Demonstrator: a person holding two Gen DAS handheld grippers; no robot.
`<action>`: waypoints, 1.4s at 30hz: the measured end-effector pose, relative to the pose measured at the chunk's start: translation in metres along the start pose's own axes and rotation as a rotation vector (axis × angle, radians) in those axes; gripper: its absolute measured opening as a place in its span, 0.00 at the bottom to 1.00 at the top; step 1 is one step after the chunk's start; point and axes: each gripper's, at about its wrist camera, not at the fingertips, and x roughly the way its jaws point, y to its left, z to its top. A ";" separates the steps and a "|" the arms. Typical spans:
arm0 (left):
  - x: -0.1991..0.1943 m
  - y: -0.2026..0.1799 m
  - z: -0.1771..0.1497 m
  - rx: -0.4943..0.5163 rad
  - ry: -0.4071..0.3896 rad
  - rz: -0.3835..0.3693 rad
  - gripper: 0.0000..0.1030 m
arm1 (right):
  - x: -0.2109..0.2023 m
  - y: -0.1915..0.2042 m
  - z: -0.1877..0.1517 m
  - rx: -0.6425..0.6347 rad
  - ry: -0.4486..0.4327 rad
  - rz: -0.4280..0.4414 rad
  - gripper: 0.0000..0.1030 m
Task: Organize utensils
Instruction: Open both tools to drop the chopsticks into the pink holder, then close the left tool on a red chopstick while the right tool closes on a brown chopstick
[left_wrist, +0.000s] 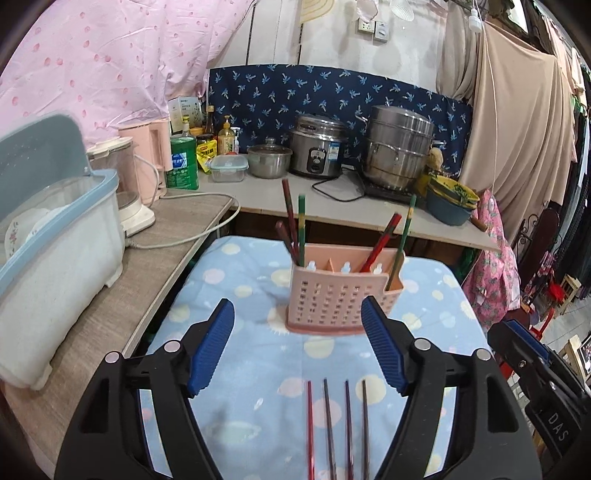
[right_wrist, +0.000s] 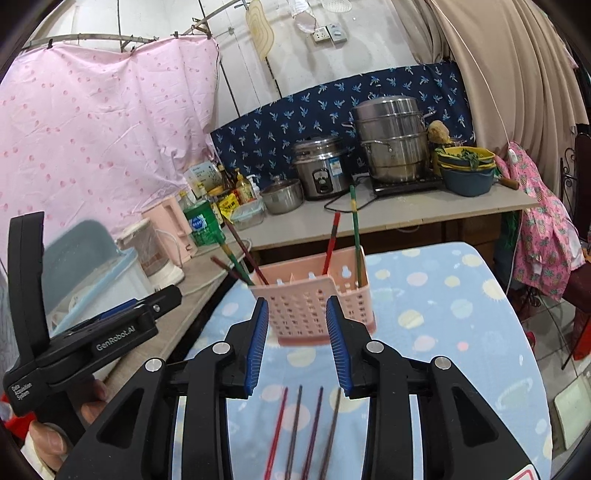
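Left gripper (left_wrist: 297, 347) spread wide, nothing between its pads | right gripper (right_wrist: 297, 345) parted, narrower, also empty | pink utensil holder (left_wrist: 340, 295) stands mid-table on the spotted blue tablecloth (left_wrist: 236, 417), upright chopsticks (left_wrist: 301, 229) in its left and right compartments | four loose chopsticks (left_wrist: 336, 428) lie side by side near the grippers.

The counter (left_wrist: 436, 295) is covered with a light blue cloth (left_wrist: 258, 369) printed with pale planets and dots. On the cloth stands a pink basket (left_wrist: 340, 295) with small holes in its wall, and several chopsticks stand tilted in its compartments. Nearer to the cameras, four loose chopsticks (left_wrist: 336, 424) lie flat on the cloth, side by side and almost parallel, one red and three darker ones.
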 end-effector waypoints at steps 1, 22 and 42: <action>-0.001 0.001 -0.005 0.001 0.006 0.000 0.66 | -0.001 0.000 -0.007 -0.005 0.012 -0.004 0.31; 0.004 0.005 -0.152 0.058 0.234 0.007 0.66 | -0.002 -0.020 -0.146 -0.003 0.298 -0.063 0.31; 0.021 0.001 -0.201 0.079 0.366 0.017 0.68 | 0.015 -0.016 -0.203 -0.009 0.417 -0.070 0.31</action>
